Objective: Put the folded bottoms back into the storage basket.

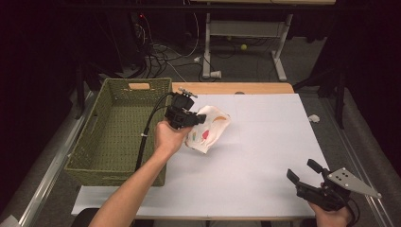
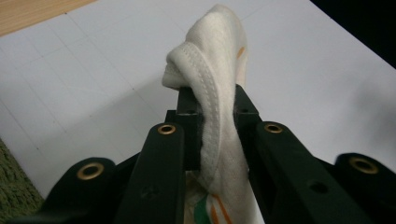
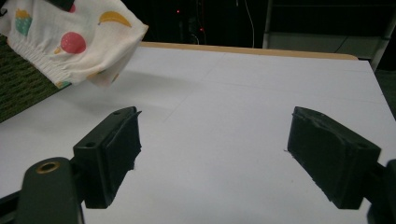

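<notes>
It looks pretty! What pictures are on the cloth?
Colourful fruit on cream cloth, best in the right gripper view.

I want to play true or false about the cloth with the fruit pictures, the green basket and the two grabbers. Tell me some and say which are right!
1. The left gripper is shut on the cloth. True.
2. The cloth lies inside the green basket. False: it hangs from the left gripper above the white table top, beside the basket.
3. The right gripper has its jaws wide apart with nothing between them. True.
4. The cloth is plain white. False: it has coloured fruit prints.
5. The right gripper is touching the cloth. False: it sits at the table's near right corner, far away.
</notes>
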`<move>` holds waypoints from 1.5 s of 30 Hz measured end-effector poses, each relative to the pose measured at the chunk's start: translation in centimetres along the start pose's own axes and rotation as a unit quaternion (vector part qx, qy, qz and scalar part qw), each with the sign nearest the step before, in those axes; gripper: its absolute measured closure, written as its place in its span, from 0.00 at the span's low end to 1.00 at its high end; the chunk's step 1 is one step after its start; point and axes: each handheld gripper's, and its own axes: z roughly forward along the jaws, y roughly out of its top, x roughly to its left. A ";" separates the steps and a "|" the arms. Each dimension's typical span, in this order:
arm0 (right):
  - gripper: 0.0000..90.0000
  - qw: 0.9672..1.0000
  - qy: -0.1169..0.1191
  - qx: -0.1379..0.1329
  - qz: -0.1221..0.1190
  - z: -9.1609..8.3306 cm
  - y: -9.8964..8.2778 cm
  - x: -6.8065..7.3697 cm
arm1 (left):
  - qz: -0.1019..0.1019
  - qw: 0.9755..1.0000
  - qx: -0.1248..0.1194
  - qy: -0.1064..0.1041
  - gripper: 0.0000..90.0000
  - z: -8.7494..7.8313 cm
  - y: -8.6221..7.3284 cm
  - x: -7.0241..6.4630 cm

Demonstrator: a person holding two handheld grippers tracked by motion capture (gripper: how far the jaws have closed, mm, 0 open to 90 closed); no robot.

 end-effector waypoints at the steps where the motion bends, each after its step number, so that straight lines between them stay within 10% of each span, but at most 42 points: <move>1: 0.20 1.000 0.000 0.000 -0.001 0.0 0.0 0.0 | 0.001 1.000 -0.003 0.000 0.85 -0.2 0.0 -0.1; 45: 0.21 1.000 -0.007 -0.001 0.000 -0.4 -0.1 0.0 | -0.030 0.997 -0.067 0.007 0.85 -9.2 -2.5 3.1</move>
